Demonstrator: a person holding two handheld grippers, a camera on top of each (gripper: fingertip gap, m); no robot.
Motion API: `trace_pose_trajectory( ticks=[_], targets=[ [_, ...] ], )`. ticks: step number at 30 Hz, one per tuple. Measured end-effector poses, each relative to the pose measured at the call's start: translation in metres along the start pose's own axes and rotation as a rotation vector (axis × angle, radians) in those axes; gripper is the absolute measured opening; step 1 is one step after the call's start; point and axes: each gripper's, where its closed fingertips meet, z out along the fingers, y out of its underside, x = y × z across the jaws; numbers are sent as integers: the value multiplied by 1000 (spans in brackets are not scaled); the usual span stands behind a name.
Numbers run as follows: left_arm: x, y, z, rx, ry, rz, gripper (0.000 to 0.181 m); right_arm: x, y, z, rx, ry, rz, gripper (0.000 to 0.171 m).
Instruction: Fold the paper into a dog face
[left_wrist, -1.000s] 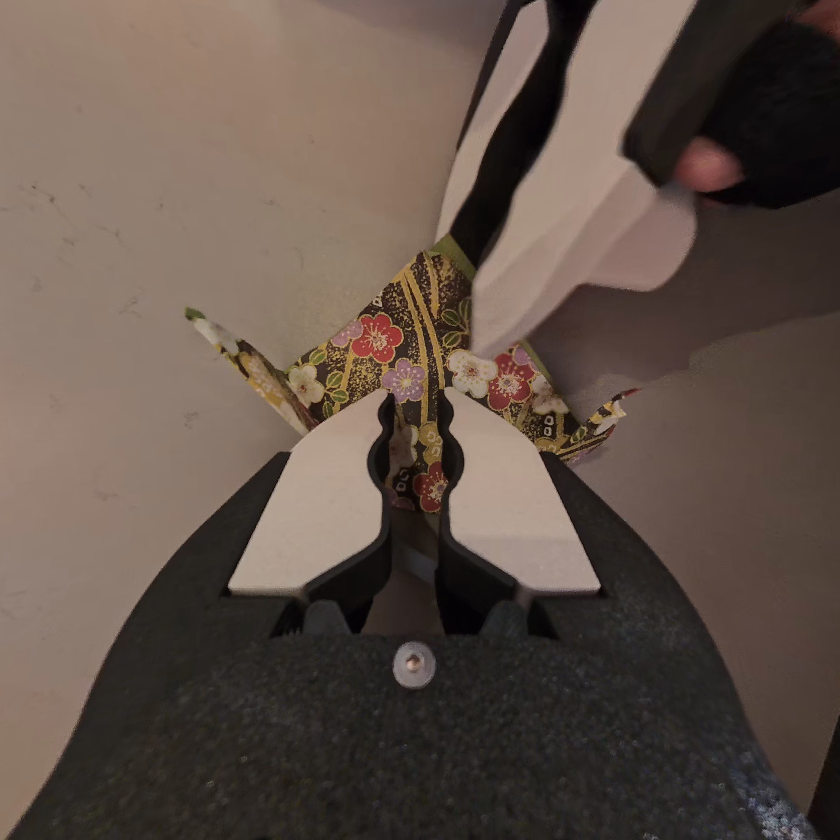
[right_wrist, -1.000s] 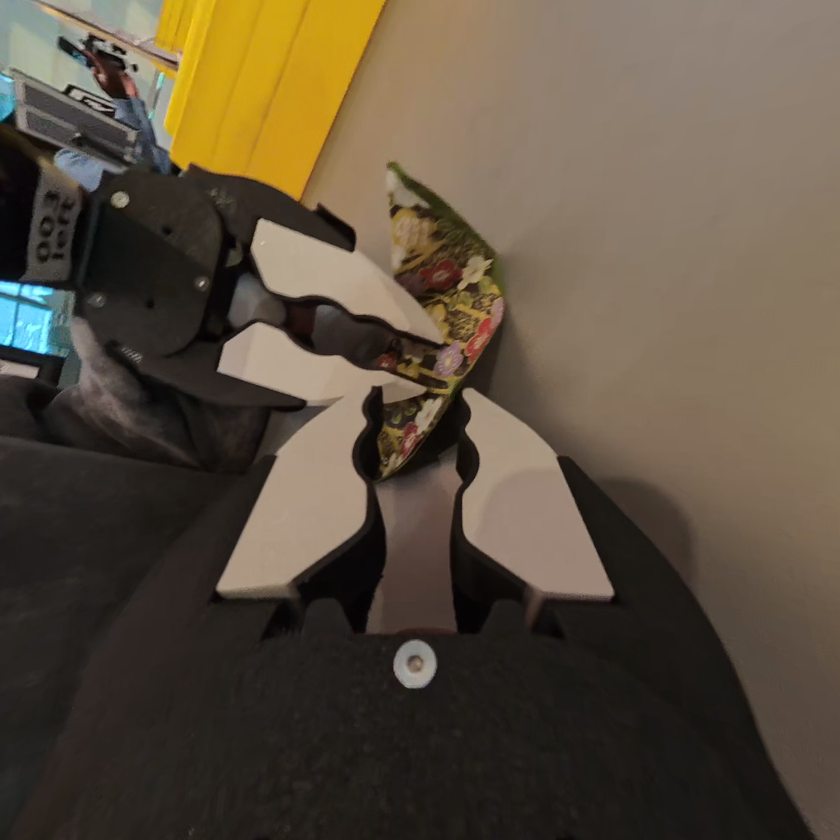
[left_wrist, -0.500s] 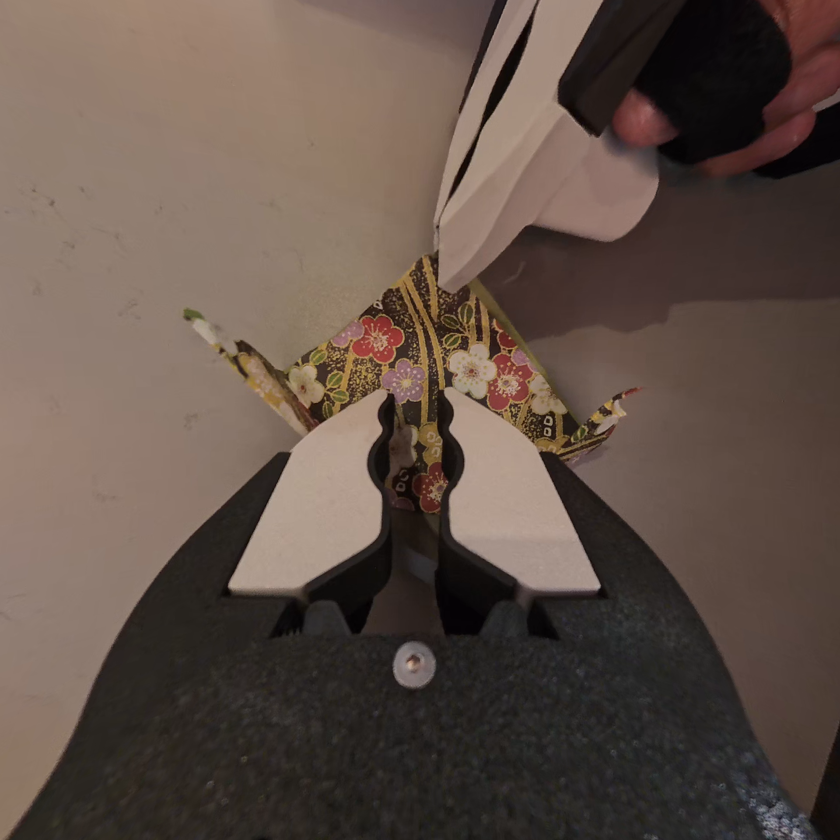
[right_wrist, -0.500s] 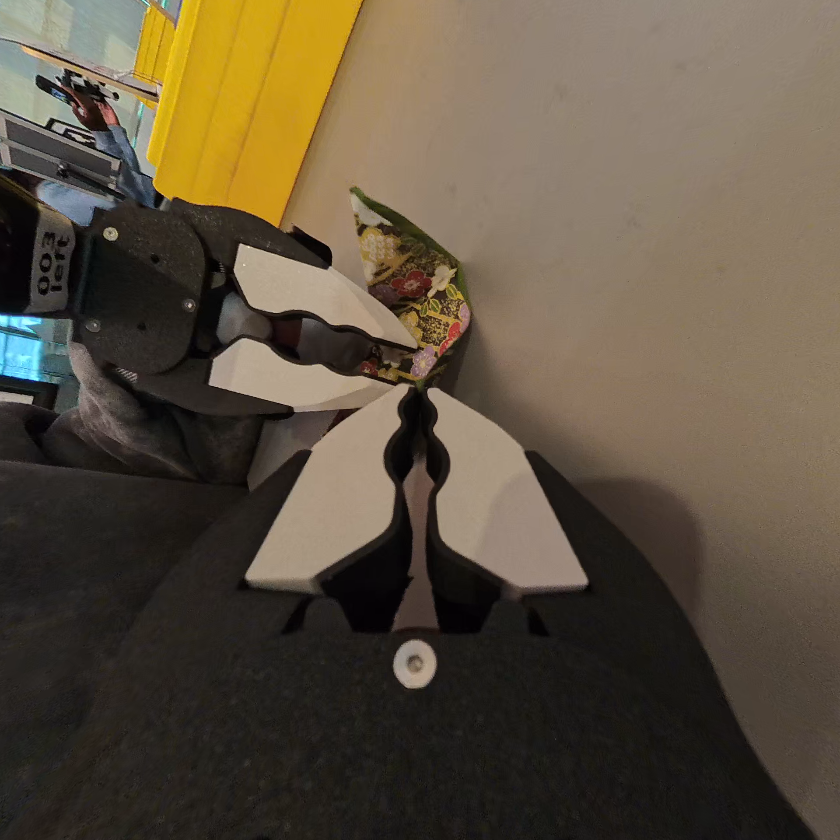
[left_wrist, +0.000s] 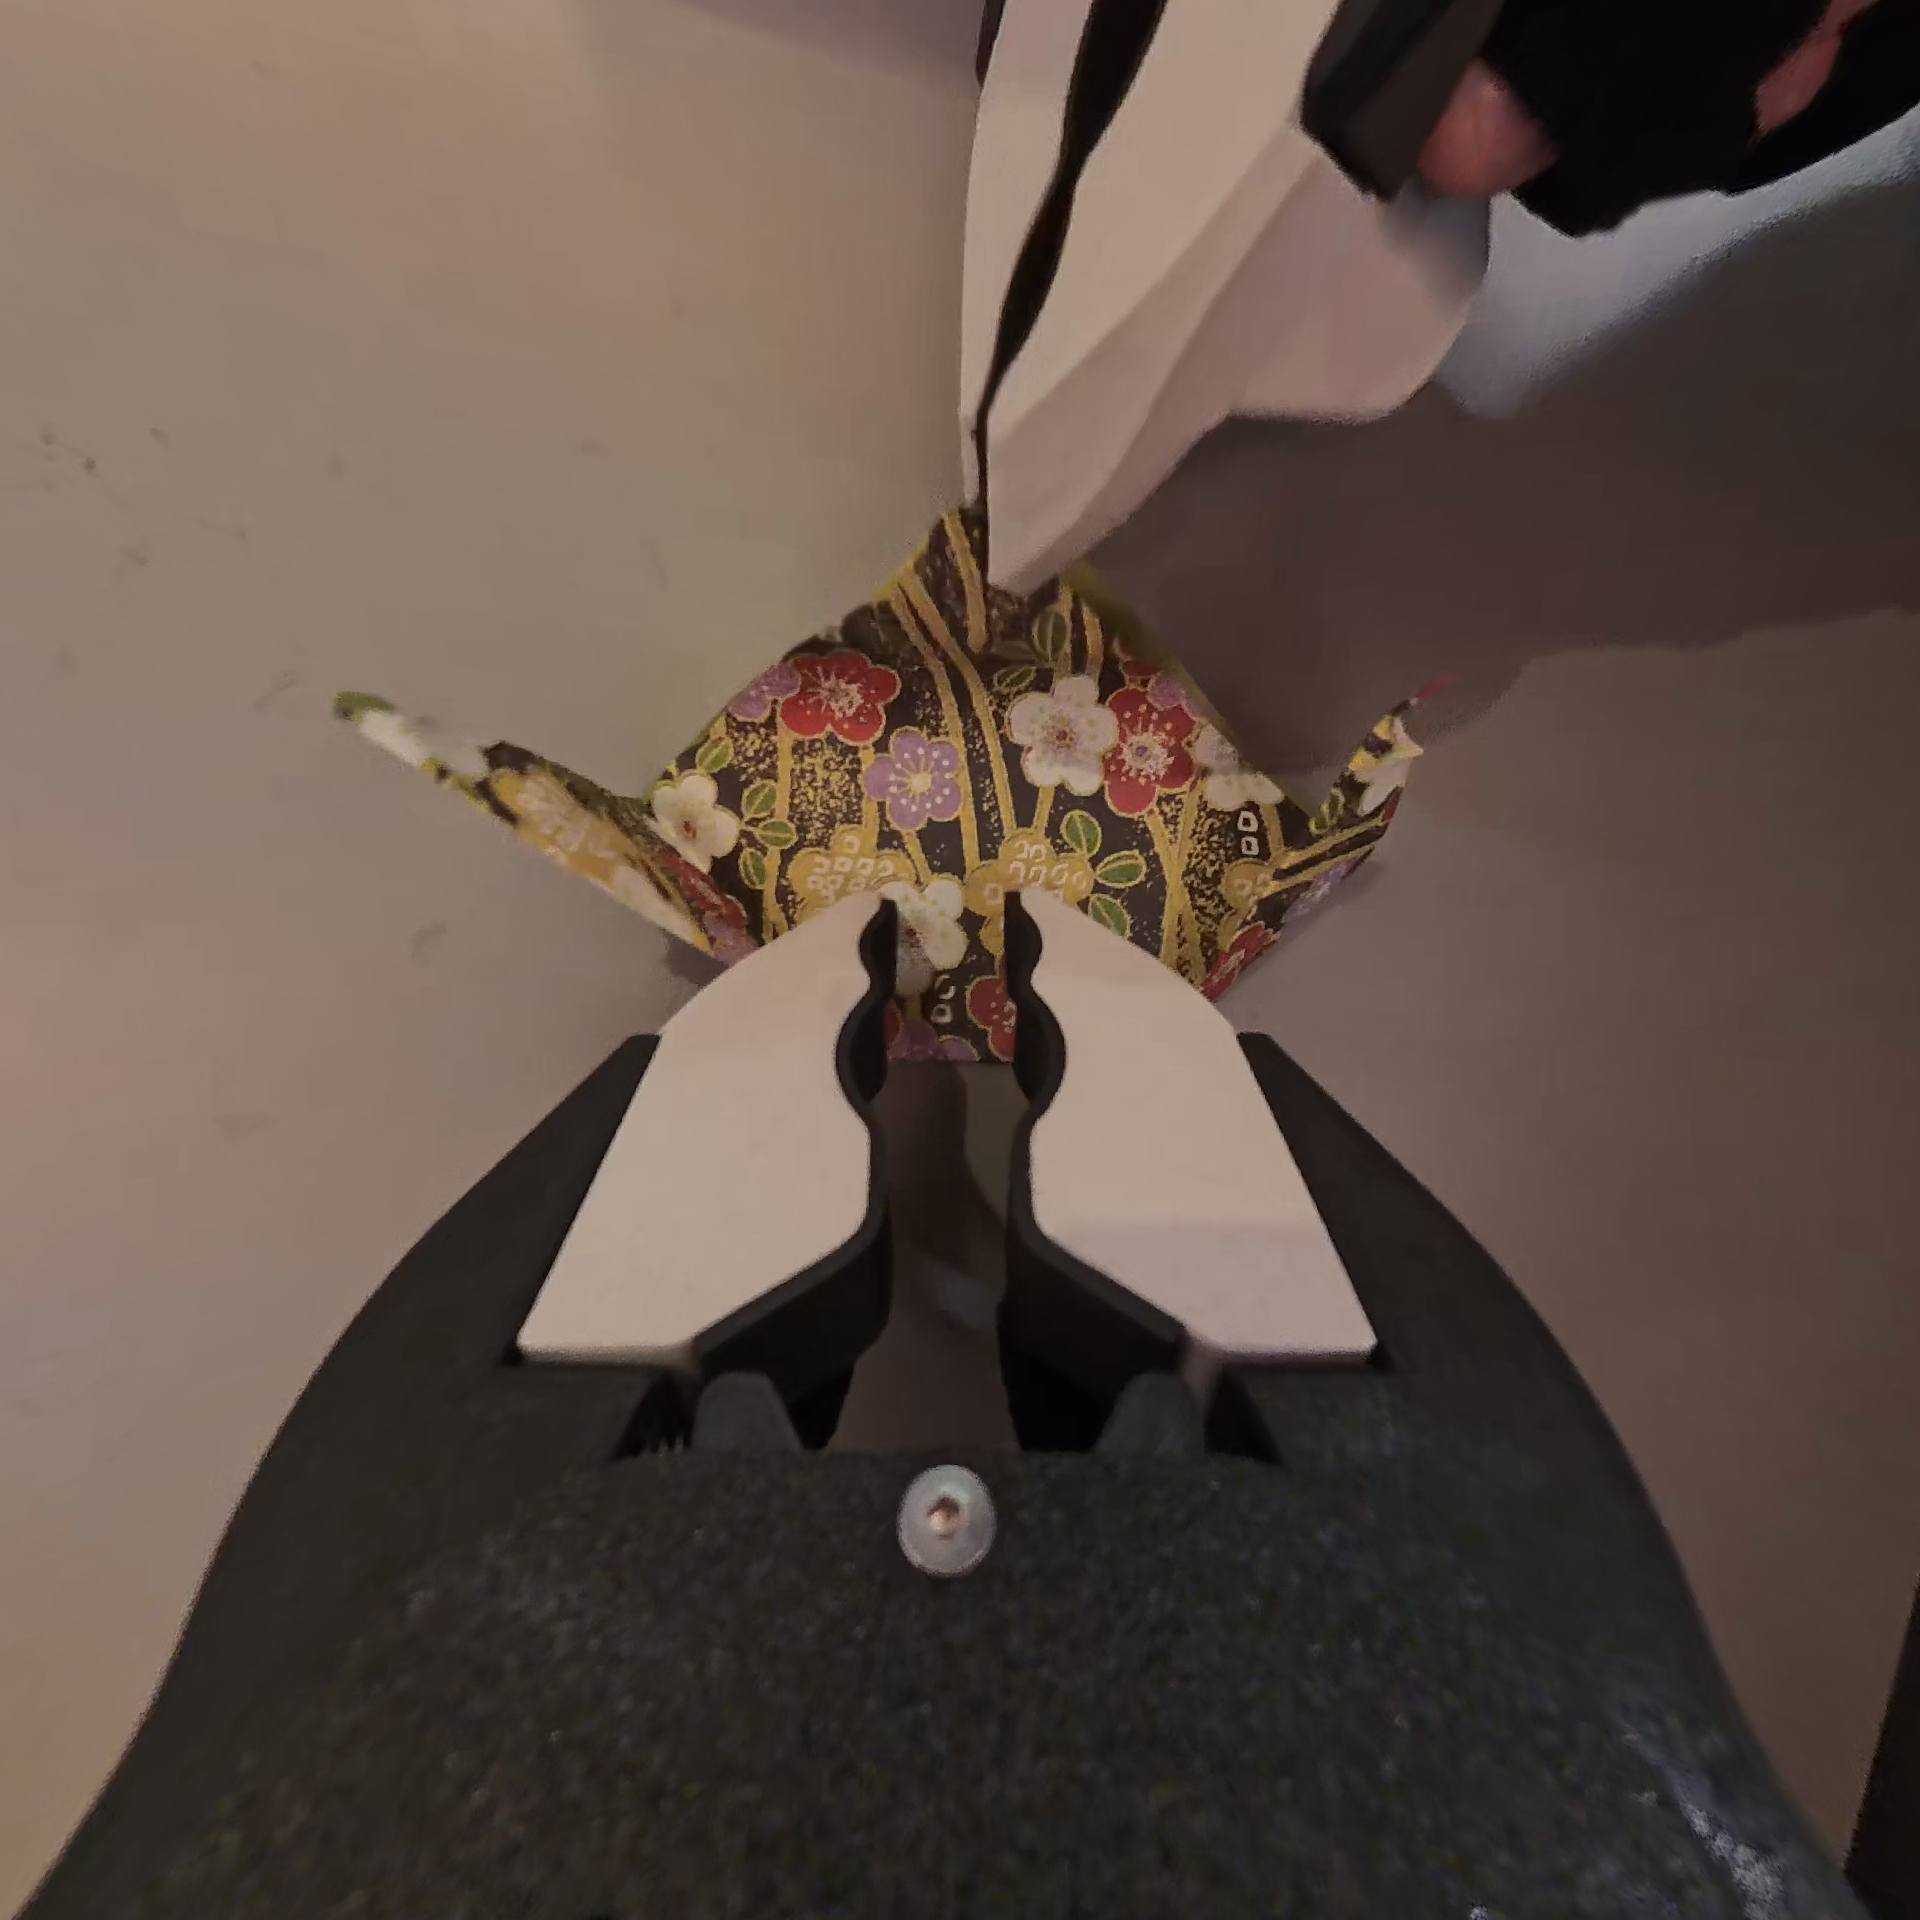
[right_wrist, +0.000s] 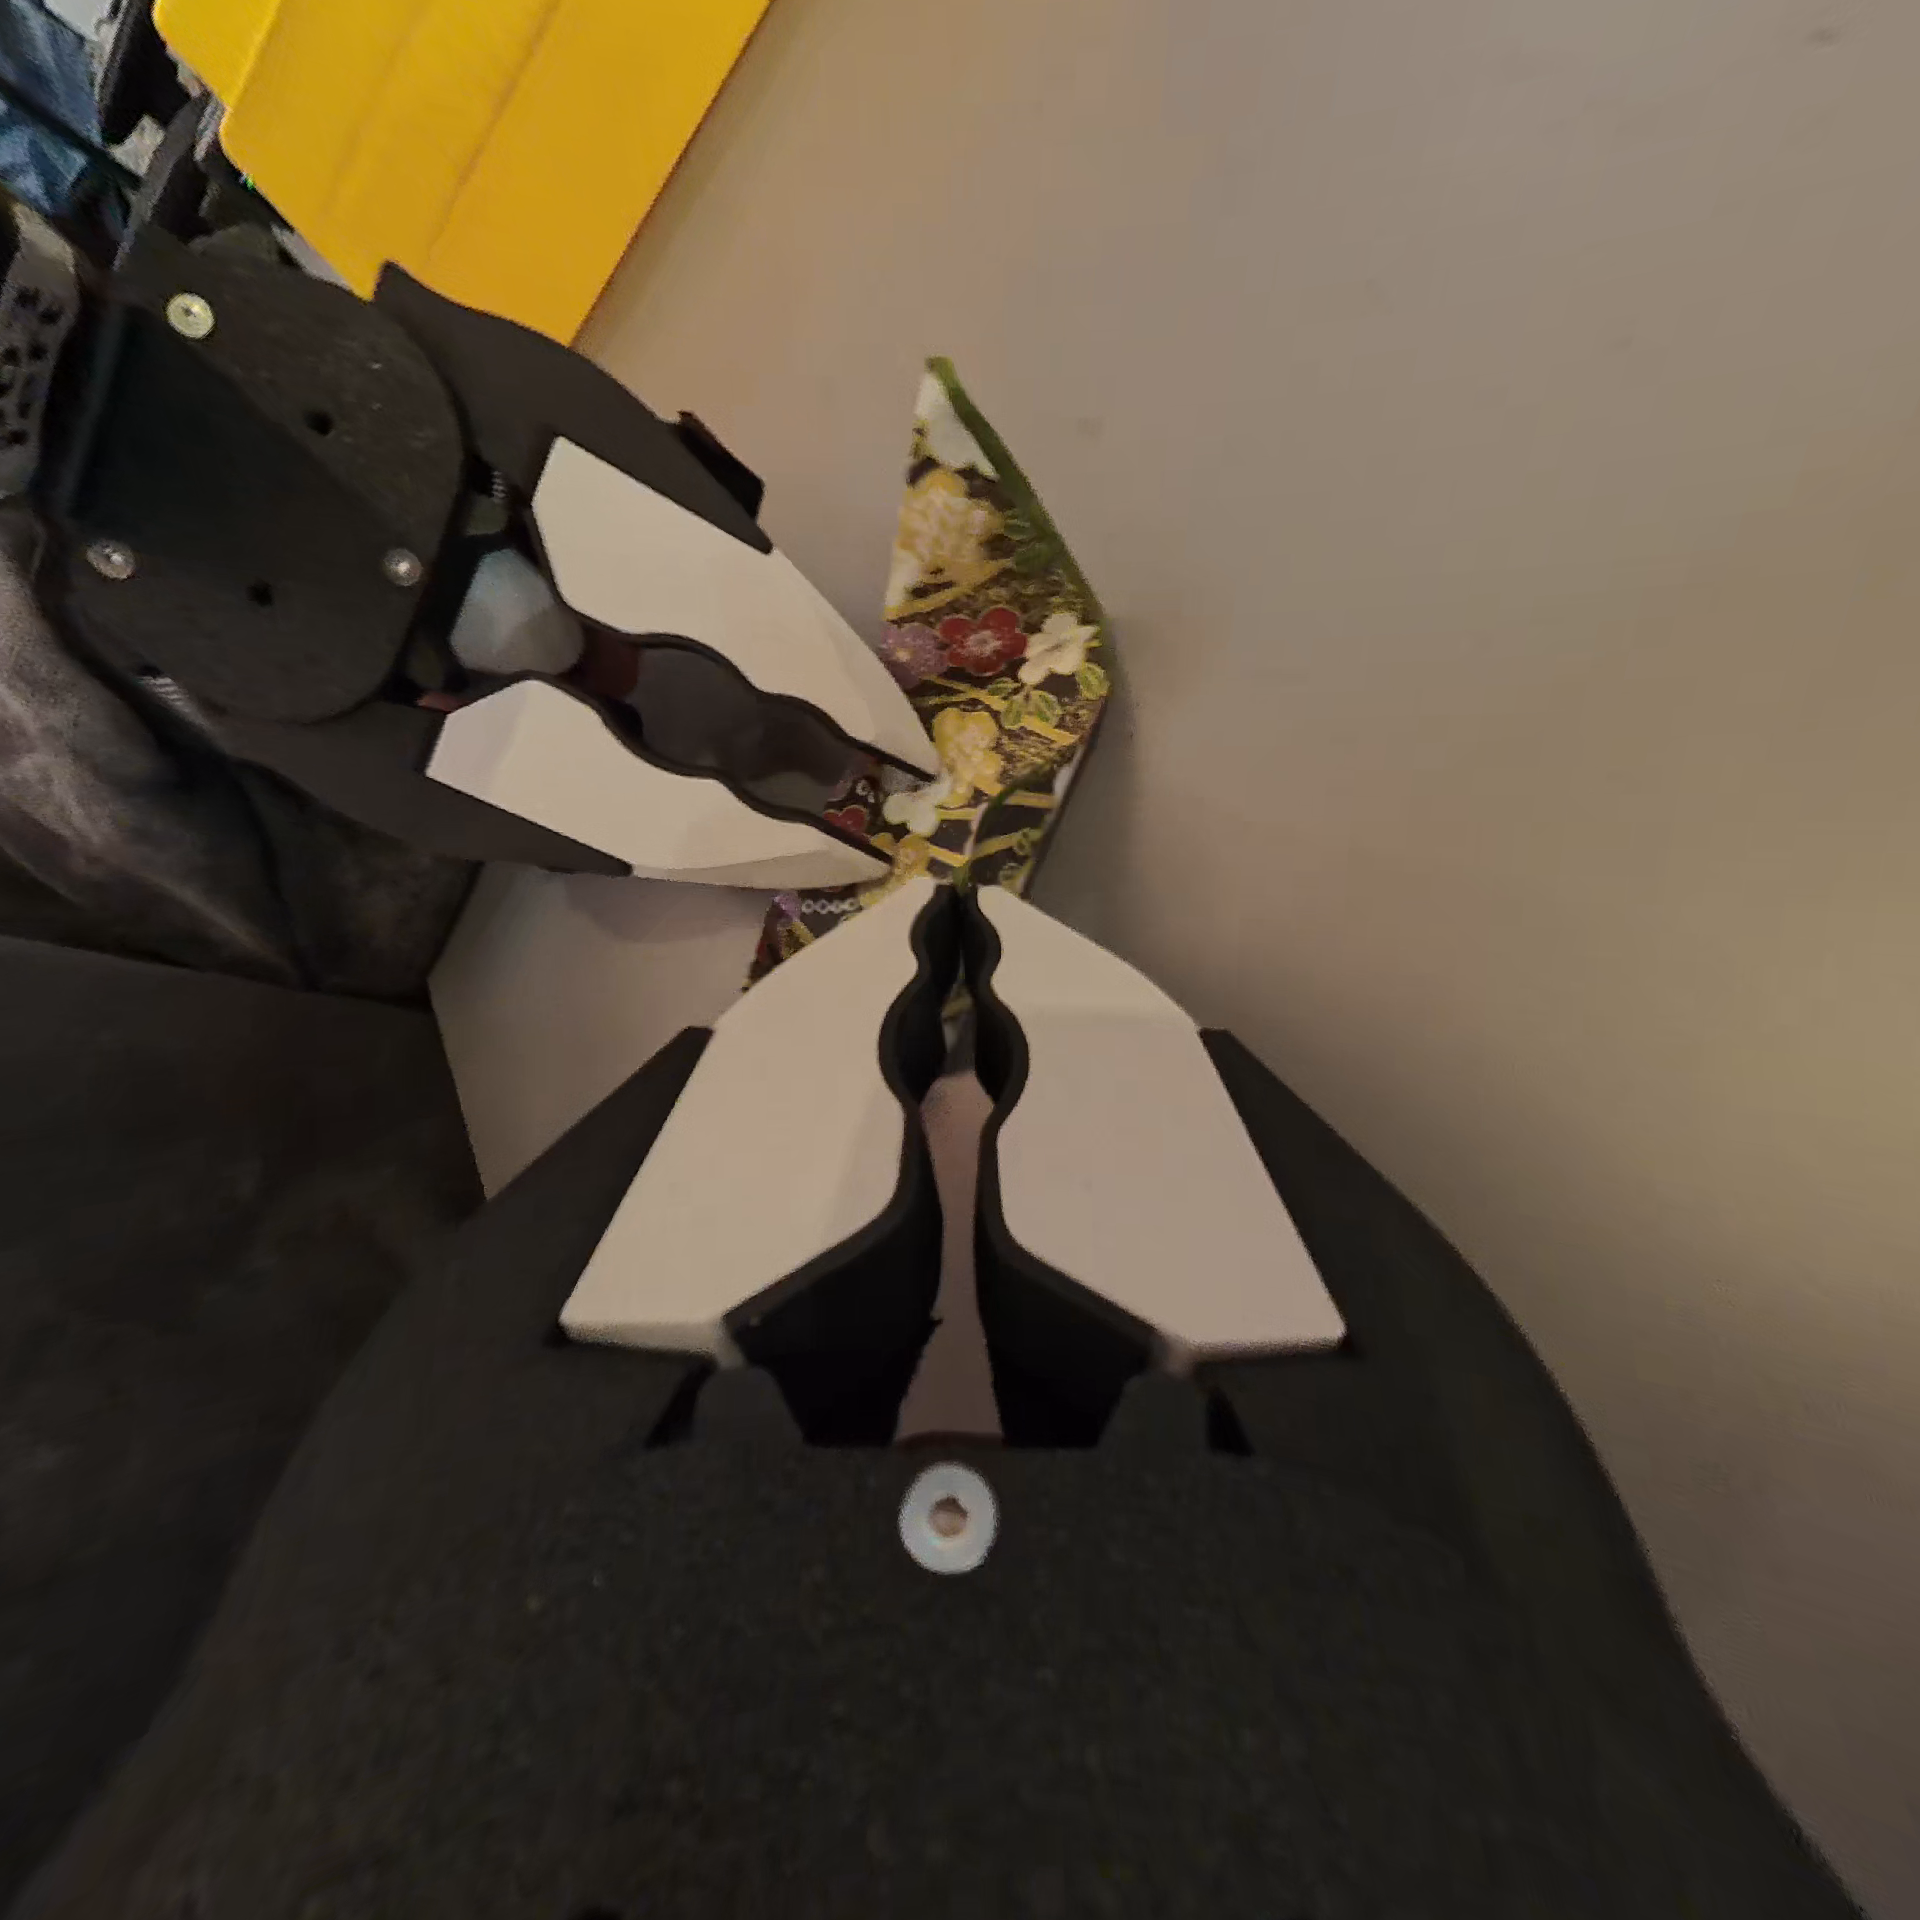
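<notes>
The paper (left_wrist: 966, 790), black with red, white and purple flowers and gold lines, lies on the beige counter (left_wrist: 312, 416) as a folded triangle, its two side tips lifted off the surface like ears and a green underside showing along one edge in the right wrist view. The left gripper (left_wrist: 943, 914) sits over the near corner with its jaws a little apart and paper showing in the gap; whether they actually pinch it cannot be told from the left wrist view, though in the right wrist view its tips (right_wrist: 894, 821) appear to rest on the sheet. The right gripper (right_wrist: 956, 902) comes in from the far side, jaws nearly clenched on the far pointed corner, seemingly nipping its edge. Judged step: shaping a corner fold with the ears already turned. The next move likely calls for drawing that corner over while the left gripper pins the body flat. The right gripper is held steeply tilted, a gloved hand (left_wrist: 1621, 114) gripping its handle.
</notes>
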Motion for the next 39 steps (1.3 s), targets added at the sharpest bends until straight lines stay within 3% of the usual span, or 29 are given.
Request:
trace_pose_trajectory(
  ticks=[17,32,39],
  targets=[
    [1,0,0,8,-2,-4,17,-10,13,40,-196,76,-156,0],
    [0,2,-2,-11,13,-9,20,-9,14,41,-188,88,-216,3],
    [-5,0,-20,7,19,-11,19,-14,15,41,-167,59,-229,10]
  ],
)
